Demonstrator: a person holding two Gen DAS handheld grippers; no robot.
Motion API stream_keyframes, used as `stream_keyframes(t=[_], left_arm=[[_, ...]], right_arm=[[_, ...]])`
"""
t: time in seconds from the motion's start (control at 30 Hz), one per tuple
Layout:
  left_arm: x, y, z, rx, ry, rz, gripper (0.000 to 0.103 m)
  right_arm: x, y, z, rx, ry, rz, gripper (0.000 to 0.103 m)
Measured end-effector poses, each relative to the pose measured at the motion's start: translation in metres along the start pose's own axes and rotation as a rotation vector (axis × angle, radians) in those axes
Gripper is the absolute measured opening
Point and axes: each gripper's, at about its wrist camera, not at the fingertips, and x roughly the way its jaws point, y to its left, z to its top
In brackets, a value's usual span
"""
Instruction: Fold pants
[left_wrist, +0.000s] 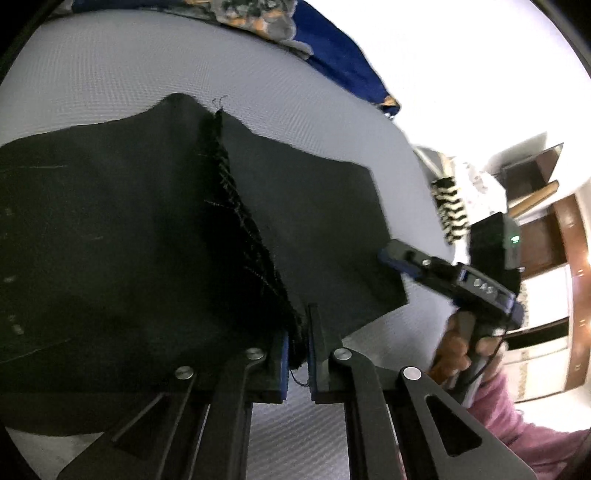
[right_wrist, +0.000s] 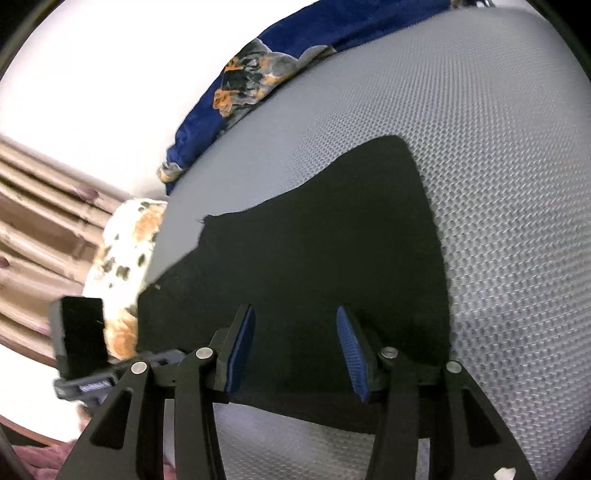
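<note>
My black pants lie spread flat on the grey bed, one raw seam edge raised along the middle.

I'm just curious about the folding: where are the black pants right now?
The black pants lie spread on the grey textured surface, with the left gripper pinching a raised seam fold at their near edge.

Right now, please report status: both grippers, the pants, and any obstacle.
Left gripper shut on black fabric pants, pinching the raised seam fold. Right gripper open over pants. Pants on grey textured mattress. Nothing in the way.
</note>
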Motion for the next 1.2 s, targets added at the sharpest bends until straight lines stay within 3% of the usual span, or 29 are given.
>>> stream_keyframes(t=[0.1, 0.2, 0.37, 0.53, 0.77, 0.87, 1.0, 1.2], left_arm=[[0.018, 0.016, -0.006, -0.027, 0.054, 0.079, 0.008], [0.029, 0.024, -0.008, -0.051, 0.062, 0.089, 0.008], [0.024, 0.005, -0.006, 0.053, 0.030, 0.188, 0.019], [0.005, -0.009, 0.002, 0.196, -0.081, 0.327, 0.026], [0.016, -0.023, 0.042, 0.257, -0.168, 0.283, 0.031], [0.035, -0.020, 0.059, 0.260, -0.155, 0.309, 0.031], [0.062, 0.005, 0.077, 0.187, -0.100, 0.329, 0.031], [0.064, 0.000, 0.083, 0.205, -0.117, 0.352, 0.031]], right_arm=[[0.004, -0.001, -0.004, -0.027, 0.008, -0.070, 0.045], [0.014, -0.004, -0.010, -0.049, 0.033, -0.108, 0.043], [0.015, 0.007, -0.005, -0.123, 0.040, -0.166, 0.044], [0.013, 0.020, 0.017, -0.219, -0.007, -0.260, 0.045], [0.032, 0.031, 0.055, -0.298, -0.041, -0.360, 0.045], [0.044, 0.027, 0.067, -0.304, -0.028, -0.384, 0.045], [0.051, 0.024, 0.067, -0.310, -0.018, -0.390, 0.044], [0.050, 0.022, 0.065, -0.314, -0.021, -0.383, 0.044]])
